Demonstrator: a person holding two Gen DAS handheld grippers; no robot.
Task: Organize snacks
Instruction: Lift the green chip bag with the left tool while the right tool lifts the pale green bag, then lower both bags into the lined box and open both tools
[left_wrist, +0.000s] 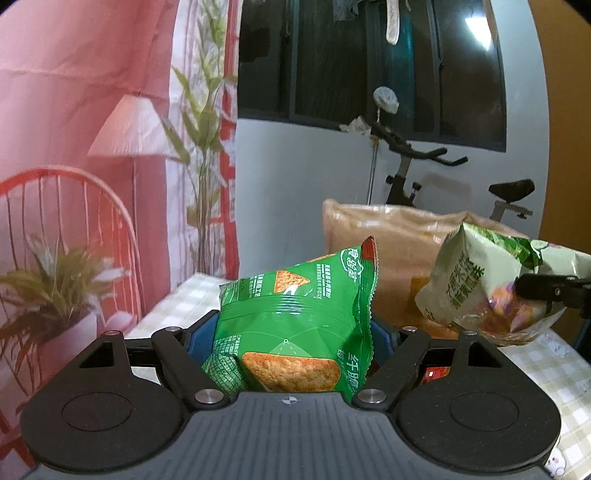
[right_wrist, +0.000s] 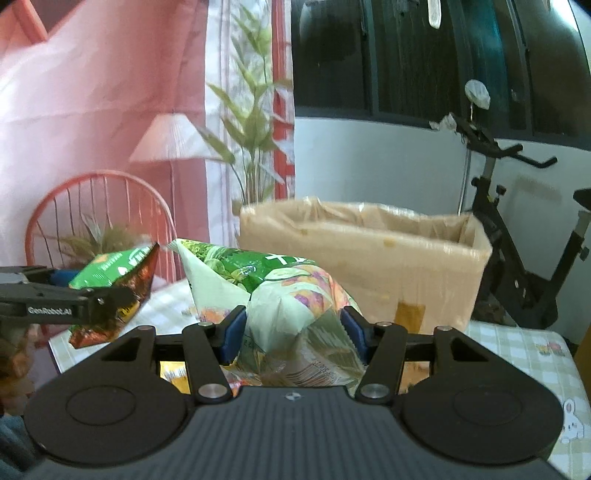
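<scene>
My left gripper (left_wrist: 291, 332) is shut on a bright green snack bag (left_wrist: 295, 314) printed with a square cracker, held above the table. It also shows in the right wrist view (right_wrist: 118, 280) at the left, with the left gripper (right_wrist: 110, 299) on it. My right gripper (right_wrist: 293, 328) is shut on a pale green and white snack bag (right_wrist: 280, 295), also held up. That bag shows in the left wrist view (left_wrist: 491, 284) at the right. An open cardboard box (right_wrist: 369, 258) stands on the table behind both bags.
The table has a checked cloth (right_wrist: 517, 350). Small red and yellow packets (right_wrist: 173, 373) lie under the grippers. An exercise bike (right_wrist: 517, 240) stands behind at the right. A pink backdrop with a printed chair and plants (right_wrist: 110, 147) hangs at the left.
</scene>
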